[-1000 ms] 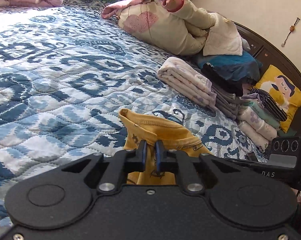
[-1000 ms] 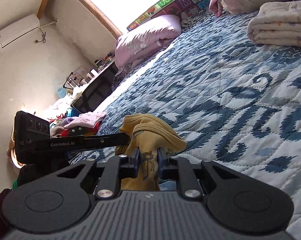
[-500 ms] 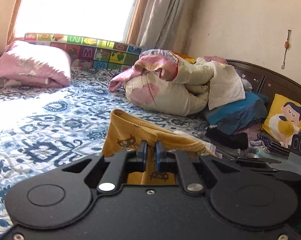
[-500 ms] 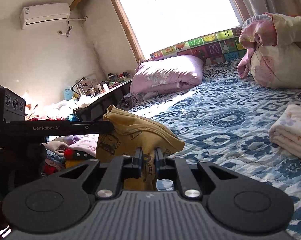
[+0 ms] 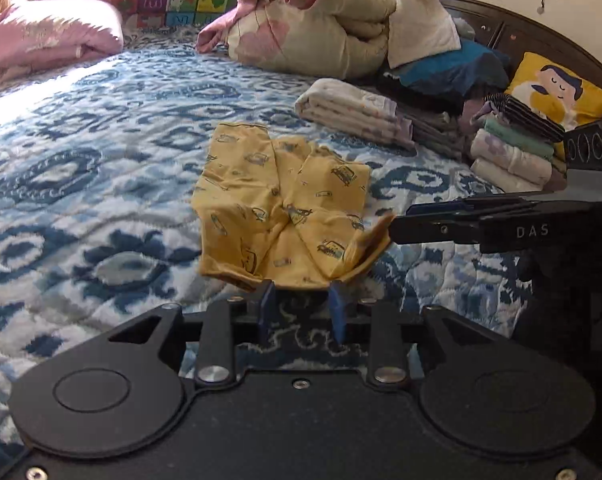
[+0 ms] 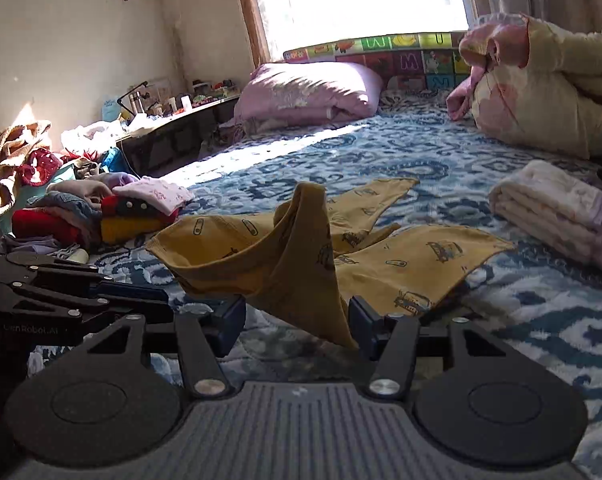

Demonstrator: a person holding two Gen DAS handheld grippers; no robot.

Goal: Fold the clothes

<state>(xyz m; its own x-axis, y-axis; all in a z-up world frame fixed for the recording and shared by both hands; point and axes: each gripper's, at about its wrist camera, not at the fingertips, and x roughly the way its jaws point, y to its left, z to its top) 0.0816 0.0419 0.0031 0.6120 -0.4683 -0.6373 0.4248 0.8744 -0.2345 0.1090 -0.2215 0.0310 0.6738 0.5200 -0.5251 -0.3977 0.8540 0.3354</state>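
Yellow printed child's pants (image 5: 285, 204) lie spread on the blue patterned bed quilt (image 5: 81, 184), legs pointing away, waist edge nearest me and partly airborne. My left gripper (image 5: 301, 304) is open, its blue fingertips just below the waist edge. My right gripper (image 6: 297, 316) is open; a raised fold of the pants (image 6: 301, 256) hangs between its jaws. The right gripper also shows from the side in the left wrist view (image 5: 481, 224), its tip at the pants' right corner. The left gripper shows at the left edge of the right wrist view (image 6: 81, 292).
Folded cream towels (image 5: 353, 112) and stacks of folded clothes (image 5: 513, 148) sit right of the pants by the dark headboard. A rolled duvet (image 5: 313, 36) and pink pillow (image 5: 49, 36) lie farther back. Unfolded clothes (image 6: 93, 212) are piled on the left.
Both grippers were shut on the pants' waist and held them up; they swung the pants down onto the quilt and both have opened, letting go.
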